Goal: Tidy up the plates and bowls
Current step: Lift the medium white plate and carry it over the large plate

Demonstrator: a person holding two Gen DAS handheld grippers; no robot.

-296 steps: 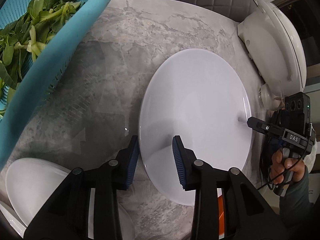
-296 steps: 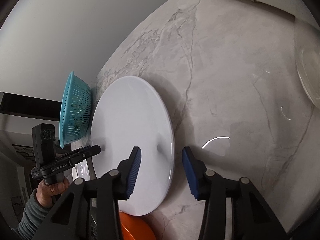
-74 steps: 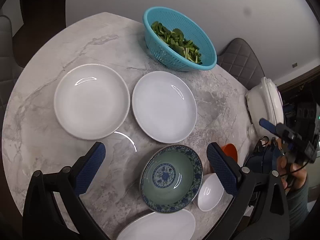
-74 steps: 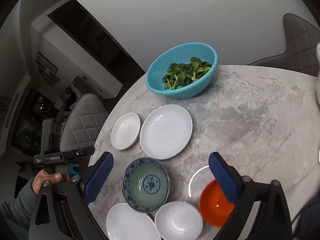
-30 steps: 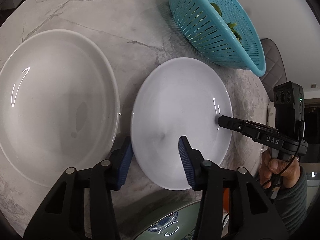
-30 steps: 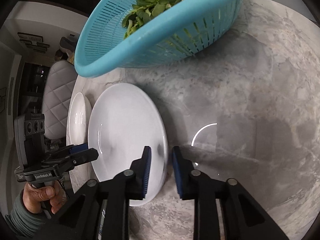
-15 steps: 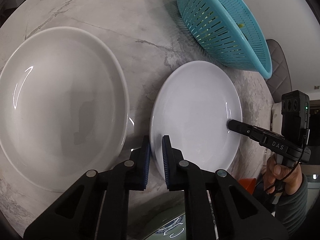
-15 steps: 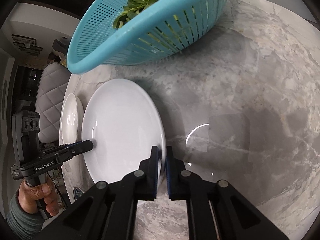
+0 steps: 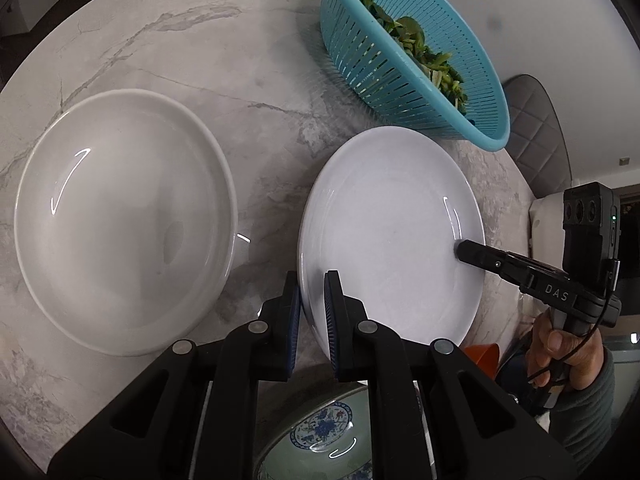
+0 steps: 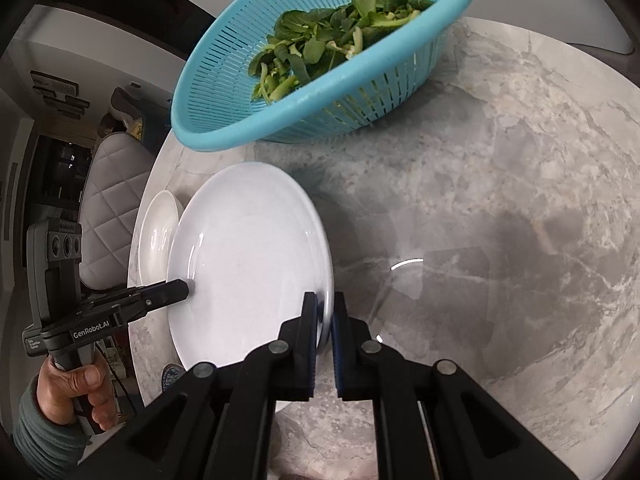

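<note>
A flat white plate [image 9: 392,224] is held above the marble table [image 9: 168,40]. My left gripper [image 9: 311,304] is shut on its near rim. My right gripper [image 10: 325,312] is shut on the opposite rim of the same plate [image 10: 248,256] and also shows in the left wrist view [image 9: 460,249]. A larger deep white plate [image 9: 120,216] lies on the table to the left, and it shows in the right wrist view [image 10: 154,236] beyond the held plate. A blue-patterned green bowl [image 9: 320,436] sits below my left gripper.
A teal colander [image 9: 412,60] of green leaves [image 10: 320,44] stands just behind the held plate. An orange bowl [image 9: 482,354] peeks out at the right in the left wrist view. A white appliance [image 9: 546,224] and grey padded chairs [image 10: 108,176] stand at the table's edge.
Both grippers closed on opposite rims of the flat white plate. The plate has since risen off the table, and the views have pulled back from the colander.
</note>
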